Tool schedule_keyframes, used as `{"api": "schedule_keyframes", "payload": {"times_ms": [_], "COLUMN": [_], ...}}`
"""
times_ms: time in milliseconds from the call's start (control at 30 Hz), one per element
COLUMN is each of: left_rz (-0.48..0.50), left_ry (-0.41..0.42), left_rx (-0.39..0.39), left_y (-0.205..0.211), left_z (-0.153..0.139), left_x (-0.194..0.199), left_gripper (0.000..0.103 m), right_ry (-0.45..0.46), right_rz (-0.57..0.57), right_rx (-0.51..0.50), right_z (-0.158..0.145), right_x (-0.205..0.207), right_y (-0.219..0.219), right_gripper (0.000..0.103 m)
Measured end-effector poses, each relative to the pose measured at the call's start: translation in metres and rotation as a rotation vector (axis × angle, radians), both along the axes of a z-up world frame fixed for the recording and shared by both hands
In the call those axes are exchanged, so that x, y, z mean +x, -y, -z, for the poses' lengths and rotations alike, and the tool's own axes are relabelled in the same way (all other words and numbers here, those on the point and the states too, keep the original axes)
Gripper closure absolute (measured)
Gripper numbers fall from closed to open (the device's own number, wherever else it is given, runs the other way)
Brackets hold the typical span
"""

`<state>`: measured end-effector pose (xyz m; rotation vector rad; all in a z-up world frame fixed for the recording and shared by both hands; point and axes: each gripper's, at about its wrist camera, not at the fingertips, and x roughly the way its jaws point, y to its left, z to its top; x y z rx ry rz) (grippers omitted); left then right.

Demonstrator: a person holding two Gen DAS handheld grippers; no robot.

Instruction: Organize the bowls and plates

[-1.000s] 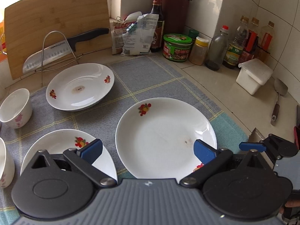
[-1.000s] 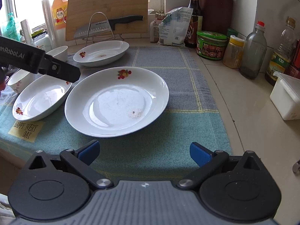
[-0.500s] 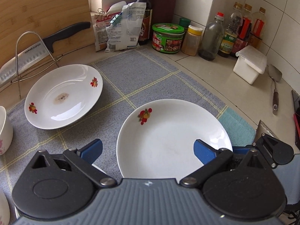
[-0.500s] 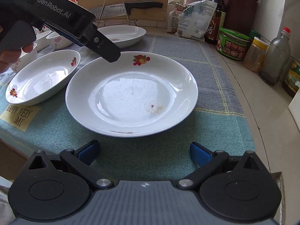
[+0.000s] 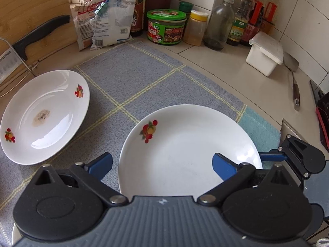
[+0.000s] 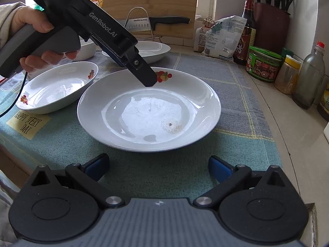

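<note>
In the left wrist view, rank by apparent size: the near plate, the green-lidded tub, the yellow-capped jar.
1. near plate, though it sits closest to the camera
2. green-lidded tub
3. yellow-capped jar

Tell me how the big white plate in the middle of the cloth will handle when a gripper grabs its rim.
The big plate looks like glazed ceramic: probably rigid, and breakable if dropped. Its glossy surface suggests the rim may slip between the left gripper fingers. It sits flat on the woven cloth, so pushing likely drags rather than tips it.

Tiled counter (image 5: 222,72) carries checked cloth (image 5: 131,78) (plates (image 6: 149,111) on it), jars.
</note>
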<state>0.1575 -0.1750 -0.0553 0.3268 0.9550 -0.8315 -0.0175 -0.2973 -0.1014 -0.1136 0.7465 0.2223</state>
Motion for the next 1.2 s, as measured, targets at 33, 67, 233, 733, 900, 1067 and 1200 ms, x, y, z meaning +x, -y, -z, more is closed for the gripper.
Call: {"api": "schedule_keyframes", "payload": {"times_ms": [33, 67, 233, 733, 900, 1067, 1200], "left_rz": [0.010, 0.023, 0.071, 0.130, 0.145, 0.160, 0.165], "left_ry": [-0.003, -0.010, -0.058, -0.137, -0.150, -0.159, -0.167], "left_rx": [0.005, 0.008, 0.020, 0.061, 0.060, 0.063, 0.062], "left_y": [0.002, 0.003, 0.008, 0.011, 0.010, 0.012, 0.012], "left_z": [0.001, 0.002, 0.008, 0.020, 0.020, 0.020, 0.021], "left_x": [0.002, 0.003, 0.012, 0.030, 0.033, 0.035, 0.037], "left_gripper": [0.001, 0.002, 0.010, 0.030, 0.031, 0.031, 0.031], "right_ry": [0.006, 0.012, 0.061, 0.055, 0.060, 0.051, 0.043], "right_rz": [-0.011, -0.020, -0.057, -0.123, -0.158, -0.184, -0.188], "right_rx": [0.002, 0.004, 0.020, 0.010, -0.026, -0.033, -0.037], "right_z": [0.001, 0.002, 0.006, 0.004, 0.001, -0.001, -0.001], "right_x": [0.001, 0.001, 0.004, 0.014, 0.014, 0.016, 0.019], "right_y": [0.001, 0.002, 0.006, 0.006, 0.001, 0.002, 0.002], "right_gripper": [0.000, 0.000, 0.000, 0.000, 0.001, 0.002, 0.002]}}
